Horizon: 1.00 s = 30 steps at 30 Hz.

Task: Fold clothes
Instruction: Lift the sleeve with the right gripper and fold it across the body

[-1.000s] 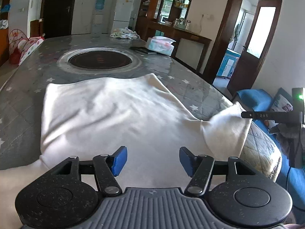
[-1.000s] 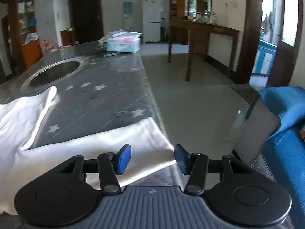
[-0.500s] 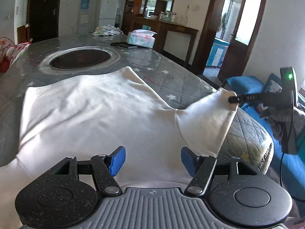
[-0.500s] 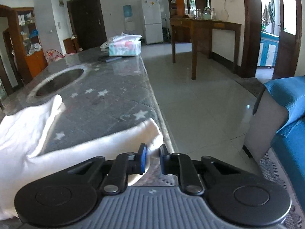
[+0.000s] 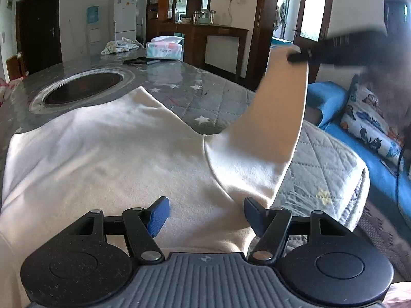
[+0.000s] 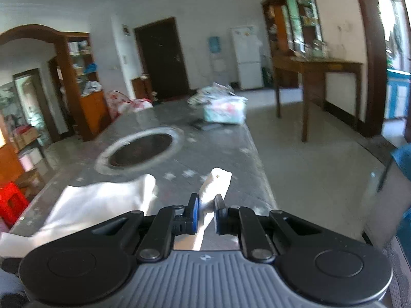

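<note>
A cream-white long-sleeved top (image 5: 115, 154) lies spread flat on the grey star-patterned table cover (image 5: 205, 97). Its right sleeve (image 5: 277, 118) is lifted high off the table, the cuff pinched by my right gripper (image 5: 298, 57), seen blurred at the upper right of the left wrist view. In the right wrist view my right gripper (image 6: 205, 211) is shut on the sleeve cuff (image 6: 217, 183), which sticks up between the blue pads. My left gripper (image 5: 205, 213) hovers open low over the near part of the top, nothing between its fingers.
A round dark inset (image 5: 84, 87) sits in the table beyond the top. A tissue pack (image 5: 164, 48), a dark flat object (image 5: 140, 61) and crumpled cloth (image 5: 118, 46) lie at the far end. A blue sofa with a printed cushion (image 5: 370, 125) stands right of the table edge.
My right gripper closed on the sleeve cuff and raised it well above the table. My left gripper slid sideways over the top and stayed open.
</note>
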### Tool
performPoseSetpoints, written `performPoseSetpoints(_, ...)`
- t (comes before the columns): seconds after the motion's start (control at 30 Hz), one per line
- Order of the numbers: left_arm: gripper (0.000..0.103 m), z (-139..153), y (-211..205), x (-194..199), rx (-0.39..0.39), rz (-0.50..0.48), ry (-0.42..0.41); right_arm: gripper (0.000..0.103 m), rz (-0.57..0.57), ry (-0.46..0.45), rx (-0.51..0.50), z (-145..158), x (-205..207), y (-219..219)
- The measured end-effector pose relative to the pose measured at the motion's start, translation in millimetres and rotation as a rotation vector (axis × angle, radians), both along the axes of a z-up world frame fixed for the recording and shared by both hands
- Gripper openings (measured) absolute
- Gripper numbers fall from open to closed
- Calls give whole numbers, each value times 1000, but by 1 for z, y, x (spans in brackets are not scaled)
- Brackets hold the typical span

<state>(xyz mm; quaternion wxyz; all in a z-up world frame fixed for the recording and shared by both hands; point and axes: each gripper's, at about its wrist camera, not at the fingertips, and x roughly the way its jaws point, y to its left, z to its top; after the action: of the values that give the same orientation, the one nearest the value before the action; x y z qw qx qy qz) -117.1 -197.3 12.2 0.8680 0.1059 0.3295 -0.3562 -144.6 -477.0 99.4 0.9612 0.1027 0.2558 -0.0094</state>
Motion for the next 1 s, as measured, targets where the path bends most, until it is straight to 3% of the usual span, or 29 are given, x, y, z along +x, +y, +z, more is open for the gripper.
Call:
performPoseSetpoints(0.27, 69, 16, 32, 0, -76, 68, -17, 10, 217, -80, -51, 52, 18, 67)
performPoseSetpoints(0.47, 71, 28, 90, 0, -116, 208, -51, 10, 414, -78, -88, 58, 35, 139)
performPoseSetpoints(0.67, 72, 24, 143, -5, -145, 350, -41, 10, 571, -5, -112, 37, 48, 205)
performPoseSetpoints(0.87, 73, 17, 171, -10, -166, 426, -14, 11, 680, 101, -140, 5, 51, 252)
performPoseSetpoints(1.0, 73, 14, 181, -11, -174, 452, -8, 22, 728, 163, -159, -14, 50, 268)
